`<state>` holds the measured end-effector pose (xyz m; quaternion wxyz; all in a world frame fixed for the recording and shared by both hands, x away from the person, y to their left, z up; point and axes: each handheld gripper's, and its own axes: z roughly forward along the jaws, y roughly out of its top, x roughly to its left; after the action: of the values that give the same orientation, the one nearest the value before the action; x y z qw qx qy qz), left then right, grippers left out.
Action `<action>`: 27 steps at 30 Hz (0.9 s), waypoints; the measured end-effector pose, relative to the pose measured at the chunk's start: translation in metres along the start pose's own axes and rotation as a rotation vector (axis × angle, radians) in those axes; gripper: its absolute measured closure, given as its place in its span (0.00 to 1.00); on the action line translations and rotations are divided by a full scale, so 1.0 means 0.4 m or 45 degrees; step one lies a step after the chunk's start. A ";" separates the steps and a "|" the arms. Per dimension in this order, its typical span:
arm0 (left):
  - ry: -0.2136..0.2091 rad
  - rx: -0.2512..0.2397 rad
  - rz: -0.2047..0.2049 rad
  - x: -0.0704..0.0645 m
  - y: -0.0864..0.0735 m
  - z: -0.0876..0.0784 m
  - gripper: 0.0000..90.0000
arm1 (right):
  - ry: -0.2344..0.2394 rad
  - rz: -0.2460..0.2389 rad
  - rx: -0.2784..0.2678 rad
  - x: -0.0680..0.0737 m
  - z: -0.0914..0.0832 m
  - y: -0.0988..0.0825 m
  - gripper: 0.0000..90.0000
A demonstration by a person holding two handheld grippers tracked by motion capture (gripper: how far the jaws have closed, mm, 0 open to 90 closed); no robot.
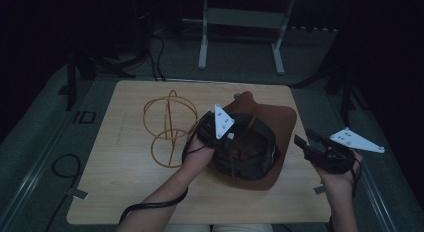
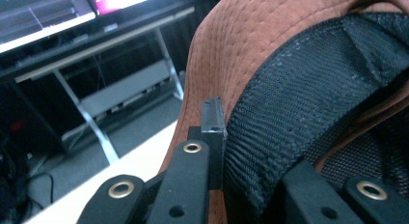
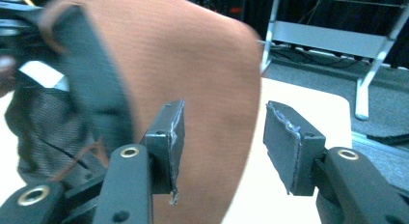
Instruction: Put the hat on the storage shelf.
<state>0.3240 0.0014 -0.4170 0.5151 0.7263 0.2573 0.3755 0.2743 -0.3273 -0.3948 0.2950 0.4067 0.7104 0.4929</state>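
Bare tabletop [image 1: 130, 182] near and left; wire frame [image 1: 169, 127] just beside the hat [image 1: 272, 124].

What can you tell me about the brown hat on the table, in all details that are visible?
The brown hat is a wide-brimmed hat of rust-brown, suede-like cloth with rows of stitching along the brim. It is turned upside down, so its dark mesh lining and a black sweatband face up, with a thin brown cord across the inside. It is over the right half of the wooden table. The left gripper is shut on its rim at the sweatband. The right gripper is open, not touching it.
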 end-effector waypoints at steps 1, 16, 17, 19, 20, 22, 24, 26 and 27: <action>-0.003 -0.016 0.011 0.001 -0.002 -0.009 0.96 | -0.020 0.007 -0.004 -0.012 -0.006 0.000 0.55; -0.374 -0.271 -0.008 0.034 -0.059 -0.129 0.96 | 0.158 0.028 0.065 -0.055 0.056 -0.008 0.59; -0.396 -0.282 -0.007 0.036 -0.060 -0.133 0.96 | 0.183 0.015 0.068 -0.044 0.061 -0.007 0.59; -0.434 -0.300 -0.013 0.040 -0.063 -0.143 0.96 | 0.251 -0.008 0.068 -0.018 0.072 -0.007 0.59; -0.472 -0.315 -0.018 0.043 -0.064 -0.147 0.96 | 0.277 -0.021 0.066 -0.003 0.078 -0.007 0.59; -0.495 -0.338 -0.011 0.042 -0.065 -0.152 0.96 | 0.318 -0.028 0.068 0.013 0.085 -0.008 0.59; -0.563 -0.382 0.038 0.036 -0.067 -0.166 0.96 | 0.447 -0.051 0.071 0.066 0.106 -0.011 0.58; -0.599 -0.396 0.056 0.031 -0.068 -0.172 0.96 | 0.509 -0.056 0.059 0.100 0.113 -0.012 0.58; -0.599 -0.402 0.059 0.027 -0.069 -0.172 0.96 | 0.553 -0.064 0.058 0.117 0.117 -0.012 0.58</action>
<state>0.2750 0.0572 -0.4270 0.6585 0.7100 0.0522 0.2438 0.2880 -0.2661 -0.4160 0.1380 0.2798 0.7782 0.5451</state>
